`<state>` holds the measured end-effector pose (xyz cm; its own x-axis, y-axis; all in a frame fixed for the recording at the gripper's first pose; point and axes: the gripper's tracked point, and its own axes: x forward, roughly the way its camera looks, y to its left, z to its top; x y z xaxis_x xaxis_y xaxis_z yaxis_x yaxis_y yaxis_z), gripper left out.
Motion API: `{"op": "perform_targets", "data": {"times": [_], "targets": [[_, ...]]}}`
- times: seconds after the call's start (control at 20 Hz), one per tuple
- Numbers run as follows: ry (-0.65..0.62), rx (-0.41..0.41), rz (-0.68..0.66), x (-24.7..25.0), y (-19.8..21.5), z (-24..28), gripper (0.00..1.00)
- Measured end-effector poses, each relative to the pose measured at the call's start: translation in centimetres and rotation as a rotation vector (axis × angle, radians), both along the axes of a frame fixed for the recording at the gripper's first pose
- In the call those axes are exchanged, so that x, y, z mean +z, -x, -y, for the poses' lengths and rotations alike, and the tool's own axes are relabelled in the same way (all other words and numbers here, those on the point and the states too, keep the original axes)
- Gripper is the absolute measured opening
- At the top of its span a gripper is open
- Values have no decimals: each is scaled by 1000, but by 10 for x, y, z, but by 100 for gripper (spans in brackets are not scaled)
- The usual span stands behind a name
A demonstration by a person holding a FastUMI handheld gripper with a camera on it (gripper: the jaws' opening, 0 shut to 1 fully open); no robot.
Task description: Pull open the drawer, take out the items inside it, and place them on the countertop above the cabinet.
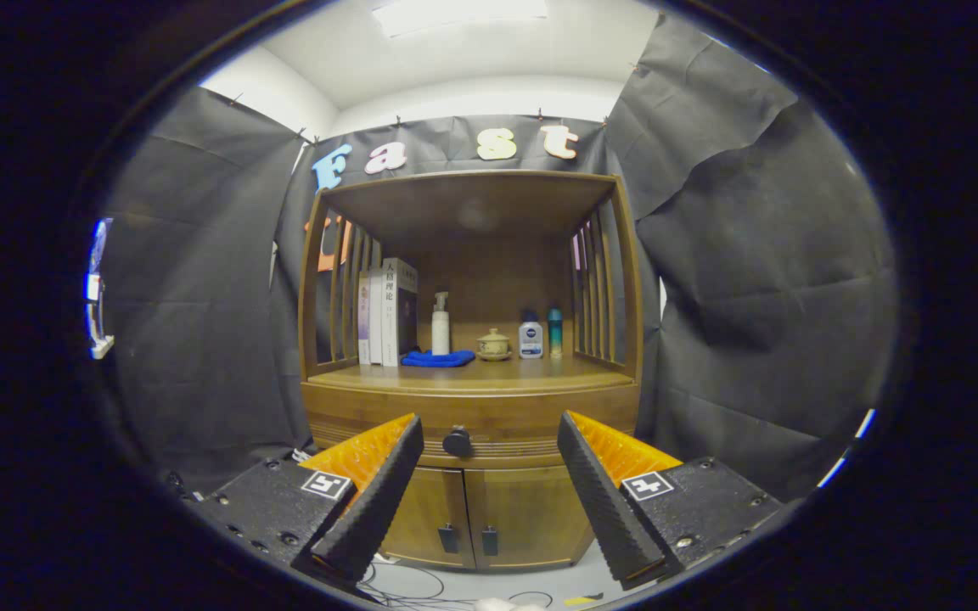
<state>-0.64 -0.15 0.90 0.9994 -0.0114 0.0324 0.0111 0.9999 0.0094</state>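
Both jaws gape wide, the shut drawer's knob (pixel 457 441) beyond, between them.

The cabinet (pixel 472 407) is wood with a smooth, satin varnish; its bench (pixel 531 373) catches a soft sheen from the ceiling light. The drawer (pixel 506 424) front is the same wood, with a dark knob (pixel 457 441), matt, perhaps plastic or metal, too small to tell. The doors (pixel 476 513) carry small dark pulls. On the bench a cloth (pixel 438 359) looks soft and napped, the books (pixel 387 312) papery, the pump bottle (pixel 441 324) and two bottles (pixel 540 336) glossy plastic, the jar (pixel 494 344) glazed ceramic. The wall (pixel 752 280) is matt, creased fabric. The gripper (pixel 491 479) stands open, its fingers (pixel 595 488) ridged and rubbery, on matt plates.
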Motion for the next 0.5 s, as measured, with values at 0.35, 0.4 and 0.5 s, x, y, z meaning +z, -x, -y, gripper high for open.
{"op": "perform_targets", "data": {"times": [0.35,0.4,0.5], "targets": [[20,5,-3,-6,-2,-5,100],[23,8,-7,-9,-4,-7,100],[30,10,-9,-15,-7,-9,100]]}}
